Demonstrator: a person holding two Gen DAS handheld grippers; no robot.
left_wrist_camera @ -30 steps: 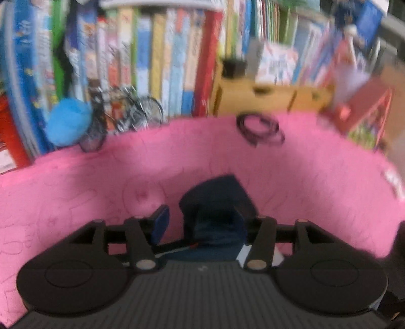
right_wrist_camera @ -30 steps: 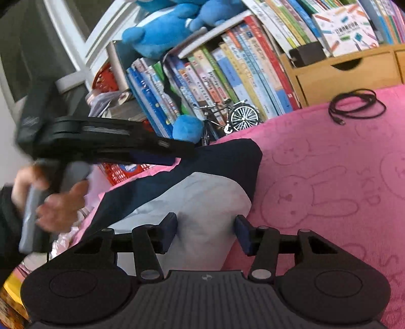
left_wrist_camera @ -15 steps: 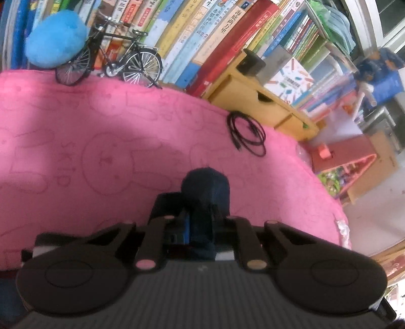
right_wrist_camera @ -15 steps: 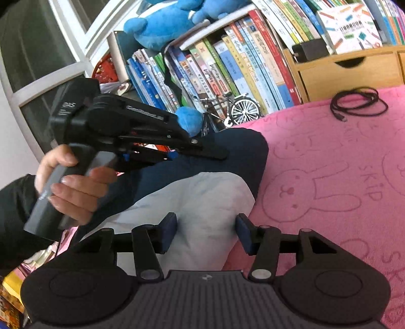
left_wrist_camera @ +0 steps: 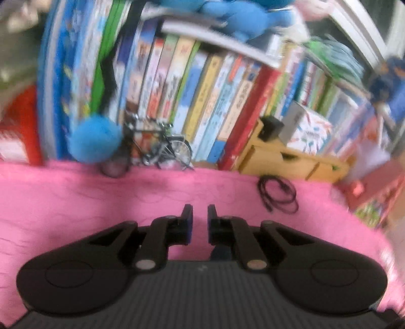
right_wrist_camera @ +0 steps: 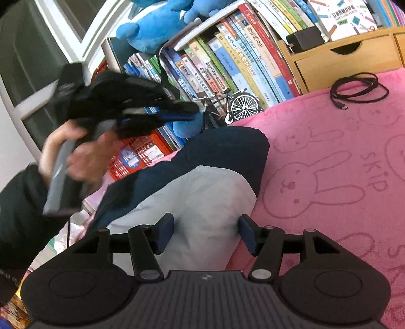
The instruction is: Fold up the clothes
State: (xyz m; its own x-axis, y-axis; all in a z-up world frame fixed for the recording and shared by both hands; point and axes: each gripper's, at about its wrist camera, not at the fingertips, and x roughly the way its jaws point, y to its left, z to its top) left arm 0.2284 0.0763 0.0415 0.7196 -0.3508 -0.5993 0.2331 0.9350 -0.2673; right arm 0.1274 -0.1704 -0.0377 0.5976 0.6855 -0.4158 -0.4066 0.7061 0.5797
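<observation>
My right gripper [right_wrist_camera: 206, 230] sits low over the near end of the garment [right_wrist_camera: 202, 192]. Its jaws have just been opening and now stand apart on either side of the pale grey panel, with the cloth between them but neither pad pressing on it, so it grasps nothing.

My left gripper [left_wrist_camera: 200, 215] has just been closing and its fingers [left_wrist_camera: 187, 217] are drawn almost together, with only a sliver of pink showing in the gap and no cloth there. In the right wrist view it hangs, blurred, above the garment's far left edge, gripped by a hand [right_wrist_camera: 76, 154] in a dark sleeve.

The garment, navy with a grey panel, lies on the pink towel [right_wrist_camera: 329, 157] printed with rabbits. Its long axis runs on a slant from the lower left, by the right gripper, up towards the right. Its rounded navy end points at the model bicycle [right_wrist_camera: 235, 106] and the row of books [right_wrist_camera: 240, 63] behind it. A coiled black cable [right_wrist_camera: 359, 88] lies on the towel well apart to the right, and a blue plush toy [right_wrist_camera: 157, 22] tops the books.
</observation>
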